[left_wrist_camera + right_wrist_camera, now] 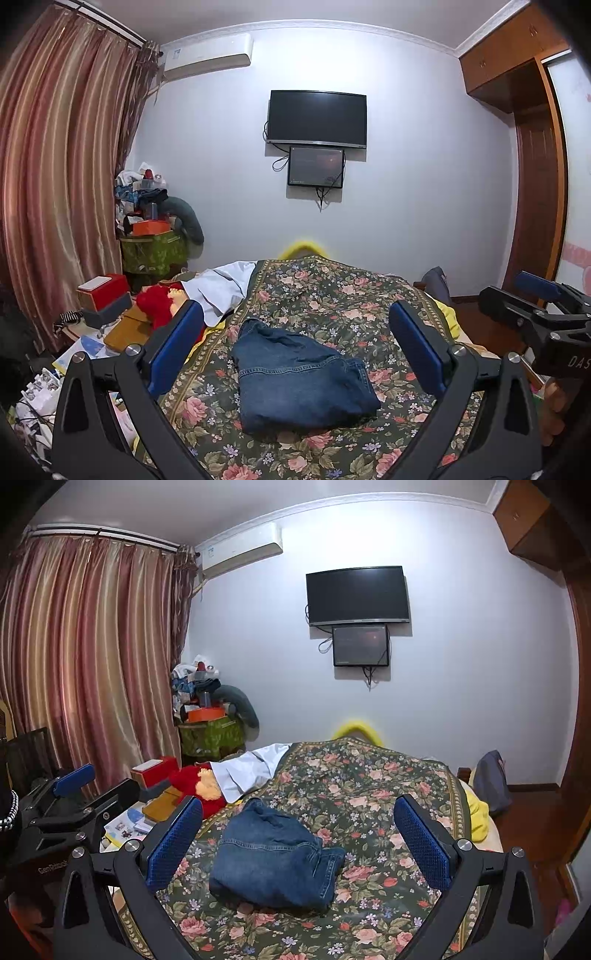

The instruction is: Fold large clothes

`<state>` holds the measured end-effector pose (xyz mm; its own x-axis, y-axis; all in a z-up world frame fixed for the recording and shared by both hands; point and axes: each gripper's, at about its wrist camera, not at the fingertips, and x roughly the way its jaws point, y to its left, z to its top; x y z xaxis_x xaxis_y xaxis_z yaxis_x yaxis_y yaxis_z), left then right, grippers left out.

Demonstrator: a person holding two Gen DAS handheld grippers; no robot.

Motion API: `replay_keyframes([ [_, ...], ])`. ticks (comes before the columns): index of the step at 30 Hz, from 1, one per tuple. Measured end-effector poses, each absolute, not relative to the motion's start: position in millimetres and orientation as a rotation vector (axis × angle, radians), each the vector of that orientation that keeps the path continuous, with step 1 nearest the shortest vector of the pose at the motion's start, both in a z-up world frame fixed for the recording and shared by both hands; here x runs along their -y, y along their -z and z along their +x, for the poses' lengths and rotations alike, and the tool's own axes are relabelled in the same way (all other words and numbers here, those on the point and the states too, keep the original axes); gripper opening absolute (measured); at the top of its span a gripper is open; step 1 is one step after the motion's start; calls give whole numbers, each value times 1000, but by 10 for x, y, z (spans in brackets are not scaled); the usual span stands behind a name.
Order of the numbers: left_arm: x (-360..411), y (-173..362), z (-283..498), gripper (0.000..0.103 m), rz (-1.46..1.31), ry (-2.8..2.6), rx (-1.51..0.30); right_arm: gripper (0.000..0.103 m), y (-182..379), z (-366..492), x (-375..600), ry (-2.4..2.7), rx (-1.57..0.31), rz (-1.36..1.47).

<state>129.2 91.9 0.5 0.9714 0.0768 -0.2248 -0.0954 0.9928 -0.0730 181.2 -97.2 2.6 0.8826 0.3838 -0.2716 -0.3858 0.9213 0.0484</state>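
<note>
Closest in, the left gripper [295, 334] is hovering over the bed with its two blue-padded black fingers [177, 343] spread wide and nothing between them. The right gripper [297, 825] is doing the same, its blue textured pads [421, 842] standing far apart, released and empty. Each claw is showing at the edge of the other's view: the right one is sitting off the left claw's right side, the left one off the right claw's left side.

Just ahead of both claws, centred between the spread fingers and touching neither, the folded dark blue denim jeans [299, 380] are lying as a compact, slightly rumpled bundle on the dark green floral bedspread [354, 295]. Its yellow stitching is showing along the seams, and one crumpled end is pointing away from the claws.

Farther ahead and to the left, a pale white-blue cloth [221, 291] is draping over the bedspread's left edge, and a red and yellow plush toy [201, 788] is lying just beside it. Left of that, a red box with a white lid [103, 291] is sitting among scattered papers.

Beyond the bed's far end, a cluttered pile of clothes and boxes [147, 210] is standing in the corner beside the striped reddish-gold curtains [55, 166]. On the far white wall, a black flat television [317, 118] is hanging above a smaller dark screen [316, 168], with a white air conditioner [207, 55] mounted high to their left. A brown wooden wardrobe [517, 62] is rising on the right.
</note>
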Motion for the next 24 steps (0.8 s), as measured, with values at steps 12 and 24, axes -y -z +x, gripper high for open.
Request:
replay_keyframes([
  [12,-906,-18,1281,101,-93,-49,-228,103,-65,1805,997,-411,-272,-6],
  [24,-909,-7,1270,101,-89,-41,-233,103,-102,1831,1008,-420,-275,-14],
])
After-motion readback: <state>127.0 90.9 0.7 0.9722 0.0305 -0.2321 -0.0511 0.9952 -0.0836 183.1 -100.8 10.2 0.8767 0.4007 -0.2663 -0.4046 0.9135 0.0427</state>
